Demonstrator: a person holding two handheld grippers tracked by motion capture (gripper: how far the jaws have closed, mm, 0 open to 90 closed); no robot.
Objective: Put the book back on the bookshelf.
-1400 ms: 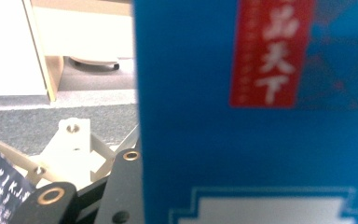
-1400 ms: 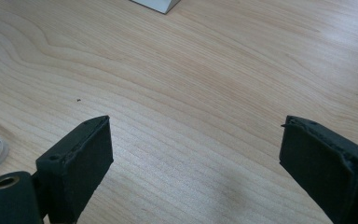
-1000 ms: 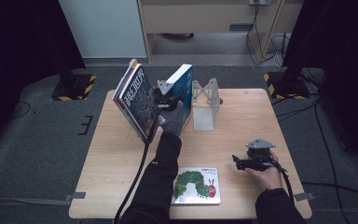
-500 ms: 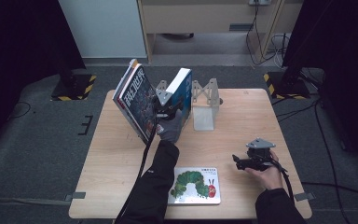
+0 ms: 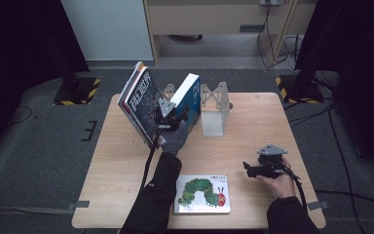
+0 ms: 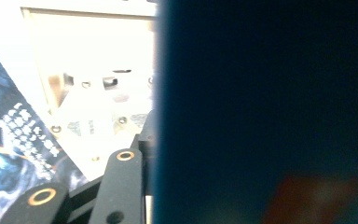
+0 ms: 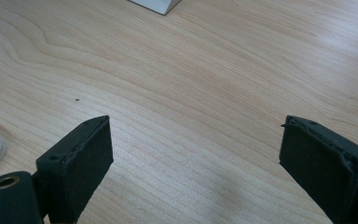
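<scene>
- Blue book (image 5: pixel 190 95) at the back middle of the tabletop (image 5: pixel 253 122), standing on its lower edge, top tilted right toward the metal bookend (image 5: pixel 213 109).
- Left gripper (image 5: pixel 175 114) up against that book's near side, gloved hand just behind it, cable trailing down along the sleeve.
- From the left gripper view: blue cover (image 6: pixel 261 93) very close and blurred across the right half, one black finger (image 6: pixel 121 186) just left of its edge, the other hidden behind the book.
- Left fingers partly spread around the book; cannot tell whether pressing on it or let go.
- Dark book (image 5: pixel 139 105) to the left, leaning away to the left, near the blue book at the base and spread apart at the top; its starry cover (image 6: pixel 9 140) at the left edge of the left gripper view, bookend (image 6: pixel 98 107) pale beyond.
- Right gripper (image 5: pixel 251 168) low over the right front of the tabletop, well apart from the books, pointing left.
- Right fingers (image 7: pixel 74 158) released, spread wide with bare wood between them.
- Picture book (image 5: pixel 203 194) with a green caterpillar lying flat at the front edge, between the two forearms.
</scene>
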